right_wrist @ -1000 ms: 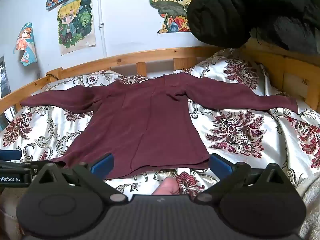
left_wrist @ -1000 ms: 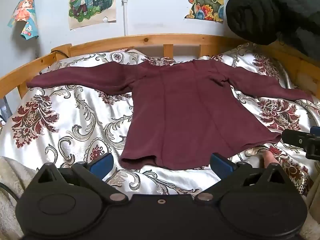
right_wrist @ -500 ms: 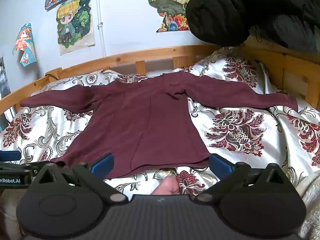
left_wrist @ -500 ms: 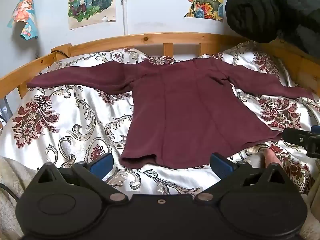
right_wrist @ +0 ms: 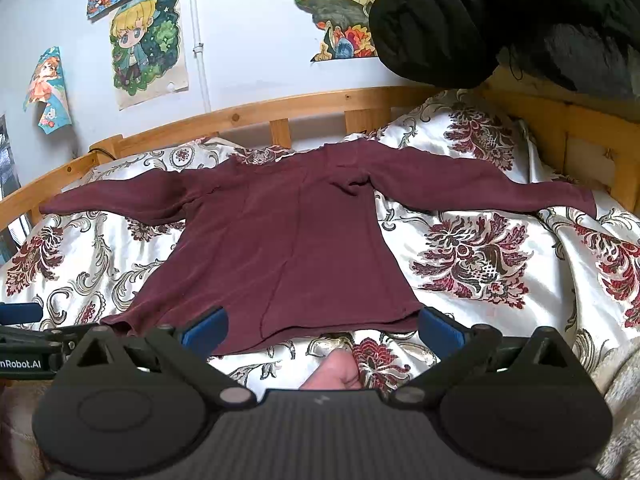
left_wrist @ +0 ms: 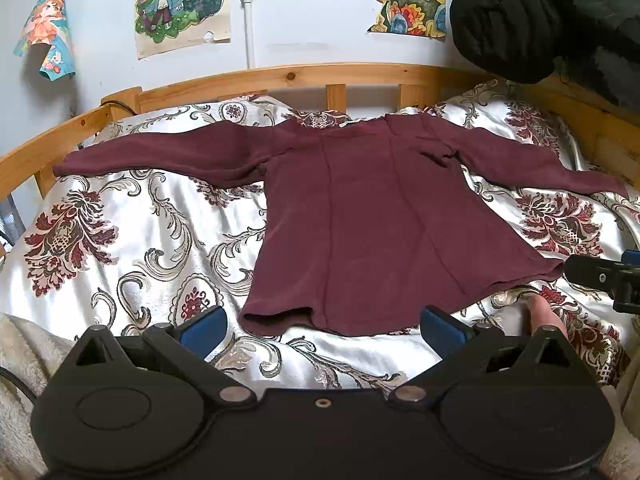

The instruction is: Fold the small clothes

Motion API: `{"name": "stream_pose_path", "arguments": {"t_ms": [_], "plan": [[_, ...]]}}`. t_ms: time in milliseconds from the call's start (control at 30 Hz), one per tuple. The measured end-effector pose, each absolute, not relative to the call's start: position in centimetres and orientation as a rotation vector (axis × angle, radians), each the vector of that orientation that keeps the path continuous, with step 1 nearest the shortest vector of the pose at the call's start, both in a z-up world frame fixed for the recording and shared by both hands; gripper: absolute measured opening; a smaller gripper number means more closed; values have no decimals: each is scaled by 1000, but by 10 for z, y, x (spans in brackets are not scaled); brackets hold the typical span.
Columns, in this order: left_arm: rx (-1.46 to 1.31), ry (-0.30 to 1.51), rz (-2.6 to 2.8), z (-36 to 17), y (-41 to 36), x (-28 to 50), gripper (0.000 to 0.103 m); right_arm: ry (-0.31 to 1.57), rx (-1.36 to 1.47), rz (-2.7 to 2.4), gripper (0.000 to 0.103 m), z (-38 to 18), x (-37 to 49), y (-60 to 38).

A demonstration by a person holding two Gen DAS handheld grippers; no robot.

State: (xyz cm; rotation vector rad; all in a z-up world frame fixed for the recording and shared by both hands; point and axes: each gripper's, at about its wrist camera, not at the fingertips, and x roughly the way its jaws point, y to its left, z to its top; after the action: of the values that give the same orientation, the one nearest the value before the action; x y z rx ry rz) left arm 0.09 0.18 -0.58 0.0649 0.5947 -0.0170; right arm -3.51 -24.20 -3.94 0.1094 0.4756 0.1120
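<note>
A maroon long-sleeved top [left_wrist: 372,216] lies flat on the patterned bedspread [left_wrist: 132,240], sleeves spread to both sides, neck toward the headboard, hem nearest me. It also shows in the right wrist view [right_wrist: 288,240]. My left gripper [left_wrist: 323,326] is open and empty, hovering just short of the hem, nearer its left corner. My right gripper [right_wrist: 322,326] is open and empty, just short of the hem's right part. The right gripper's tip [left_wrist: 600,276] shows at the right edge of the left wrist view, beside the hem's right corner.
A wooden headboard rail [left_wrist: 320,76] runs behind the top. A black padded jacket [left_wrist: 552,16] hangs at the upper right over the bed frame. A fuzzy beige blanket [left_wrist: 24,344] lies along the near edge. Posters [left_wrist: 180,4] hang on the wall.
Both views have shifted very slightly; the top lies as before. Both grippers stay open near the hem.
</note>
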Motion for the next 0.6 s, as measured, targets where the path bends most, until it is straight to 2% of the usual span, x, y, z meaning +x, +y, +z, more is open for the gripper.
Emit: {"name": "stream_pose_path", "arguments": {"t_ms": [600], "plan": [[67, 596, -16, -6, 1, 1, 102, 480, 116, 110, 103, -39, -34, -243]]}}
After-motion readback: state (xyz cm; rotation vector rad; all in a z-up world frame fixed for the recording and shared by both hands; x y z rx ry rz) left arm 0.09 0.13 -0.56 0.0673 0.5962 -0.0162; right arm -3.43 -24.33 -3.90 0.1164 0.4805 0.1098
